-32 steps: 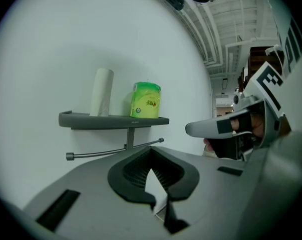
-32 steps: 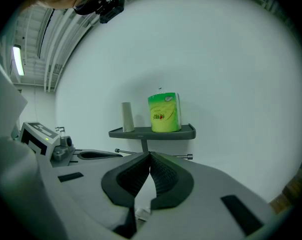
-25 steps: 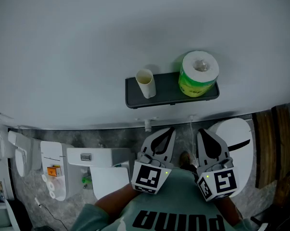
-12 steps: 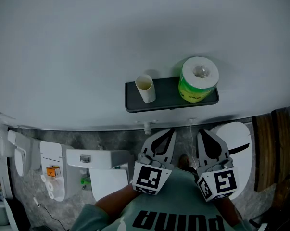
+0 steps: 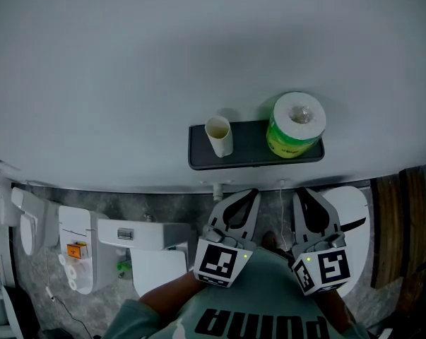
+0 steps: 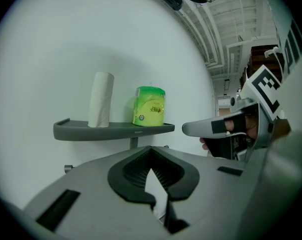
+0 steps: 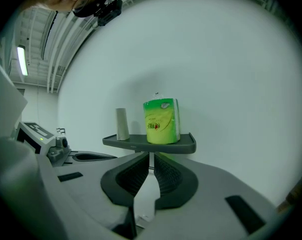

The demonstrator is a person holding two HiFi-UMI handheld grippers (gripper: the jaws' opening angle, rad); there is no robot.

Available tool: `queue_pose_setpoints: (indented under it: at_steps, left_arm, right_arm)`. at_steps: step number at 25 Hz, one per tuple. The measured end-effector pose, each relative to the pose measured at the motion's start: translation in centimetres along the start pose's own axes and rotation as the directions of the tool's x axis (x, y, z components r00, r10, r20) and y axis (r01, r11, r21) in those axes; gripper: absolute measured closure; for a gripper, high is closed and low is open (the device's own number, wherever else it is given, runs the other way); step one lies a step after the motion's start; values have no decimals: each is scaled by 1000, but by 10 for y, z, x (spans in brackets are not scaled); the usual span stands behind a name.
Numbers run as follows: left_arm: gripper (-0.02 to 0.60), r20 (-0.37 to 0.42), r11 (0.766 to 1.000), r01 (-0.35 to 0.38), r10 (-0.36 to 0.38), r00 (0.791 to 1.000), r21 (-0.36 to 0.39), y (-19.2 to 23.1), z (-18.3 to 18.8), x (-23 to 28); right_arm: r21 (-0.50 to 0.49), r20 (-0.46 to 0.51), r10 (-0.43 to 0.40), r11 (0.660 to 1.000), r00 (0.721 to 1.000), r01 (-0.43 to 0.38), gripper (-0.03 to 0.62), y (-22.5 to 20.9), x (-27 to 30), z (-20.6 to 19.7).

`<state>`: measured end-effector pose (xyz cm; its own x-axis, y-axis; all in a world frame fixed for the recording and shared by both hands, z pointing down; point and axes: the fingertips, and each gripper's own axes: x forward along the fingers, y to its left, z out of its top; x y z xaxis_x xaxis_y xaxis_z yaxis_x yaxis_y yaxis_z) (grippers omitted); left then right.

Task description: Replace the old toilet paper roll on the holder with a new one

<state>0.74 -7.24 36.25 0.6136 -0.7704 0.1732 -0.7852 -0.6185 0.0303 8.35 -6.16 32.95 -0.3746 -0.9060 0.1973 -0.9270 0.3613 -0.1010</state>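
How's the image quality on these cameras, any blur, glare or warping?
Head view: dim and bluish, shelf sharp, wall base bowed. Left gripper view: strong fisheye, black corners, left tongs looming large in the lower frame. Right gripper view: same round vignette, ceiling lamp bright.

We see the old roll (image 5: 219,135) — a bare pale tube — upright on the dark holder shelf (image 5: 251,148), left side; the new roll (image 5: 296,127), green-wrapped, stands at its right end.
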Motion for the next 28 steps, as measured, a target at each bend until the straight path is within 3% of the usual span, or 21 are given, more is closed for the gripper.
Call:
queue_pose_setpoints:
  at_steps: [2,10,20,28]
  left_arm:
    - [578,8,1000,-3,3,1000,5,2,3,0]
    - [578,-27,1000,-9,9,1000,-5,9,10,-4]
    - [578,-22,999,-46,45,999,-24,23,15,-6]
    - [578,-29,997,-70,69,997,-35,36,10,-1]
  right_arm:
    - [-8,15,6,1000,1000,-6,562,-1,3,7]
    - [-11,72,0,1000,997,1,370,-8,18,41]
    - [-39,104,-3,999,995,7,223,-20,42,74]
    - [-73,94,17,997,995,-10,182,-20,69,85]
